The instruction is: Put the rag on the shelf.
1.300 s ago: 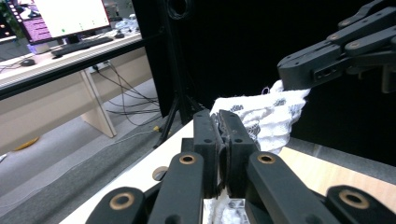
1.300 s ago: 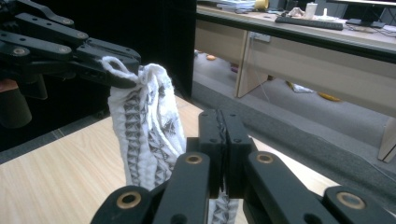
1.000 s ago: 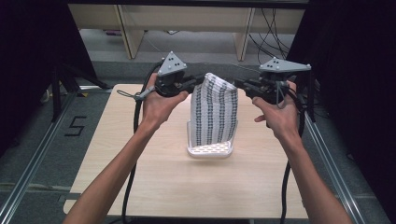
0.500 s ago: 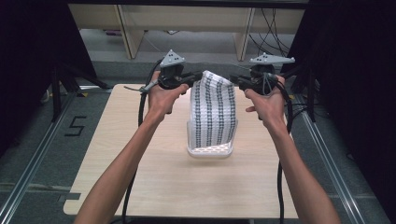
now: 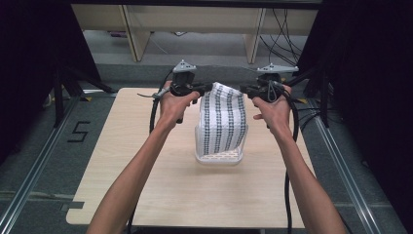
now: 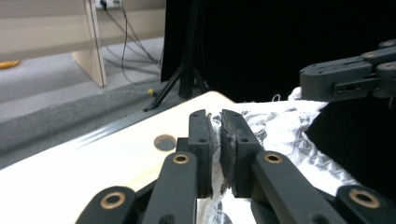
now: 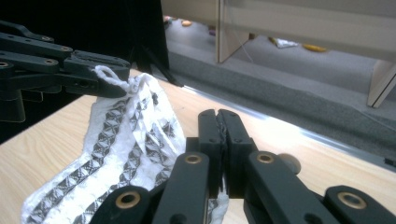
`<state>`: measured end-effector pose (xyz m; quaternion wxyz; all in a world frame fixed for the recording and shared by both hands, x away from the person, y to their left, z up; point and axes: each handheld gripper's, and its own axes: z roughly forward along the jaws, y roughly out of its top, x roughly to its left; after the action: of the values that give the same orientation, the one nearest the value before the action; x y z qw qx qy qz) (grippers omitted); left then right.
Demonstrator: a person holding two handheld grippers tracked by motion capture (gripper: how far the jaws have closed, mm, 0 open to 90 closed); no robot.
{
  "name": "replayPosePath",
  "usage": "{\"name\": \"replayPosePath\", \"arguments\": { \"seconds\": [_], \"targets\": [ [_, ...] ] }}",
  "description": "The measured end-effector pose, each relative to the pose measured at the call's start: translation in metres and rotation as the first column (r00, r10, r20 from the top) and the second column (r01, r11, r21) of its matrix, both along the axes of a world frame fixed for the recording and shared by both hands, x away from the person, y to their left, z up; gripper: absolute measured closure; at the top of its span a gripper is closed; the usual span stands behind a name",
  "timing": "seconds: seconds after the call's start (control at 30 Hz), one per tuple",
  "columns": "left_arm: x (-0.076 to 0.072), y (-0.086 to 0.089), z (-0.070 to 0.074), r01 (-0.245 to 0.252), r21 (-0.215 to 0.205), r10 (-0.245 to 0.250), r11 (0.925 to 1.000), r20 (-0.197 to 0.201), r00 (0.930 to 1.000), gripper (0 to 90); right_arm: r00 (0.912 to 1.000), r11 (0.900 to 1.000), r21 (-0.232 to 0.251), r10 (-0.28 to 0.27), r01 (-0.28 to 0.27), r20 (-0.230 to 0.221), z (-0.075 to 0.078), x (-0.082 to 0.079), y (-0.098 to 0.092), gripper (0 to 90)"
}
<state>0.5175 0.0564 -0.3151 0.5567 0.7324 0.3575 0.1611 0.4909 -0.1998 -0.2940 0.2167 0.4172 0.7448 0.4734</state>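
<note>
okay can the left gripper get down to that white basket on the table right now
Probably not yet. The left gripper is shut on the patterned cloth, which hangs over the white basket and covers its opening, so the cloth is in the way.

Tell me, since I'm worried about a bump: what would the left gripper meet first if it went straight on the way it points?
Likely the right gripper, just past the patterned cloth that the left gripper pinches; depth is hard to judge.

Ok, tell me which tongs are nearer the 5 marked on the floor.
Left. The left tongs grip the cloth by the corner on the side of the 5; the right tongs grip the other corner, farther across from it.
</note>
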Motion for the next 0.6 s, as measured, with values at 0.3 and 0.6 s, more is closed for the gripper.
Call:
{"name": "replayPosePath", "arguments": {
  "seconds": [0.3,0.6],
  "targets": [
    [0.003,0.005,-0.014,-0.017,0.033,0.019,0.9993,-0.052,0.9984,80.2,0.999,0.999,-0.037,0.017,-0.019,-0.041,-0.018,0.01,0.007,86.4],
    [0.005,0.01,-0.02,-0.041,0.08,0.049,0.996,-0.104,0.9934,45.6,0.9966,0.999,-0.029,0.011,-0.013,-0.082,-0.03,0.015,0.008,71.2]
  ]
}}
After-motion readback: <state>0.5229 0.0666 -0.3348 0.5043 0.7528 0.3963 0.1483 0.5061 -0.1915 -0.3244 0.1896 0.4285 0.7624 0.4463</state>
